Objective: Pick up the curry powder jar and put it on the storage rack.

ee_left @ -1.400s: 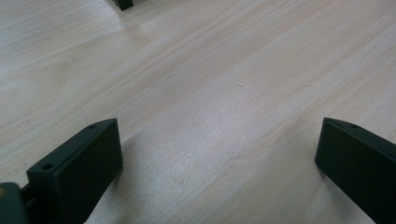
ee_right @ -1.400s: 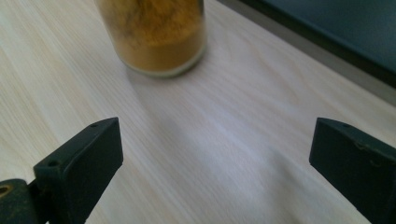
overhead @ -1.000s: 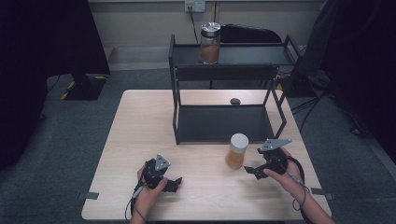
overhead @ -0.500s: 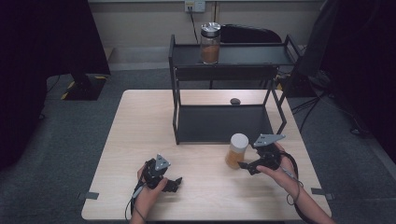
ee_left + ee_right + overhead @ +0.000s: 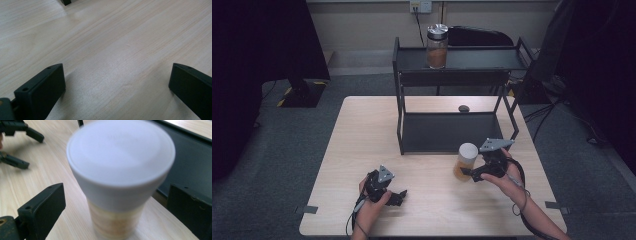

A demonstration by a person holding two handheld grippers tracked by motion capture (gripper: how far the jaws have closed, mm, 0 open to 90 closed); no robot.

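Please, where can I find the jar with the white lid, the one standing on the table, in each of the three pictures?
High view: jar with the white lid right of centre, before the black shelf, at the right gripper.
Left gripper view: not in it.
Right gripper view: jar central, between open jaws.
Shared landmark: the shelf.

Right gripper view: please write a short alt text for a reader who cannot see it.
A white-lidded jar stands upright on the wooden table, between the open right gripper jaws, untouched. A black shelf stands behind.
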